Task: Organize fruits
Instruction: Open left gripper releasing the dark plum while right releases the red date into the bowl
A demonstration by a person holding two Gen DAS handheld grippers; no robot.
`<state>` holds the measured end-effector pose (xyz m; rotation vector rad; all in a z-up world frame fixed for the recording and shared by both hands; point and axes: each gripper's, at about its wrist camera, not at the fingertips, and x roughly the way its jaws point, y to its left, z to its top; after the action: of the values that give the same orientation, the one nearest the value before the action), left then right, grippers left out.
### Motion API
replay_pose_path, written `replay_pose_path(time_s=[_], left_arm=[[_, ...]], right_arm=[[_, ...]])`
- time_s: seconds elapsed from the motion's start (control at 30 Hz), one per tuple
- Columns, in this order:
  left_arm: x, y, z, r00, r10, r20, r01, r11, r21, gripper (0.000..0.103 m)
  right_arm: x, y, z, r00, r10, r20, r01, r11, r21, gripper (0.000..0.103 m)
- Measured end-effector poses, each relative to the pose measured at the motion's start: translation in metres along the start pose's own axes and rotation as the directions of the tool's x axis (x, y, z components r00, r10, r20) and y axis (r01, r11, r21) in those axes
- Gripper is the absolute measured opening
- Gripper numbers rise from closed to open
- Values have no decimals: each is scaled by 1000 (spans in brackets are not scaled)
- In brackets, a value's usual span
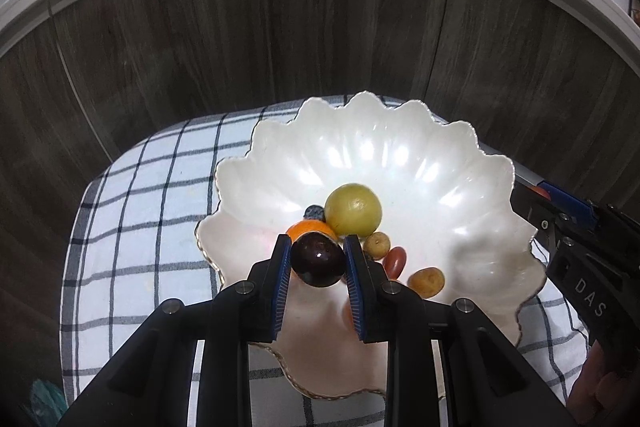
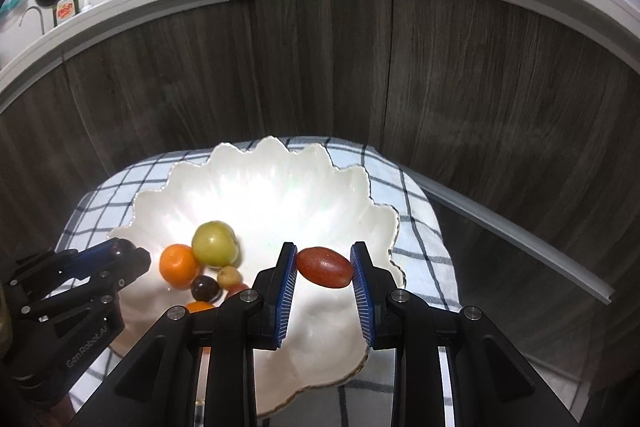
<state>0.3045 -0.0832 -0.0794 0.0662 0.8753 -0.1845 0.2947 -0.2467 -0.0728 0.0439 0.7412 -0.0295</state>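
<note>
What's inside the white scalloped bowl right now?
Lying in the scalloped bowl: a green apple, an orange, a dark plum and a small yellowish fruit. More small fruits lie behind the right tongs' arm, partly covered.

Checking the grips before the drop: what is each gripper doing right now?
Left gripper: closed on a dark plum, above the white bowl.
Right gripper: closed on a red oval fruit, above the same bowl.
</note>
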Motion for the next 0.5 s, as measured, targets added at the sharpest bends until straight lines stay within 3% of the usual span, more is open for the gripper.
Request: replay_pose_path(time_s=[0.17, 0.23, 0.27, 0.3, 0.37, 0.5], left_arm=[[1, 1, -4, 1000, 8, -13, -8, 1000, -9, 29], [0, 2, -5, 1000, 18, -10, -18, 1000, -14, 44], [-2, 2, -5, 999, 33, -1, -33, 999, -16, 57], [-5, 2, -5, 999, 47, 14, -47, 999, -16, 62], [-9, 3, -4, 998, 59, 29, -58, 998, -11, 62], [-14, 6, -1, 998, 59, 37, -59, 998, -21, 69]], right_arm=[[9, -3, -3, 999, -5, -44, 5, 1000, 12, 30], [11, -5, -3, 998, -9, -59, 10, 1000, 16, 30], [12, -5, -4, 998, -12, -64, 13, 1000, 17, 34], [12, -6, -3, 998, -16, -68, 17, 1000, 19, 38], [10, -7, -3, 998, -24, -64, 26, 999, 30, 60], [2, -10, 0, 998, -48, -35, 50, 997, 54, 71]])
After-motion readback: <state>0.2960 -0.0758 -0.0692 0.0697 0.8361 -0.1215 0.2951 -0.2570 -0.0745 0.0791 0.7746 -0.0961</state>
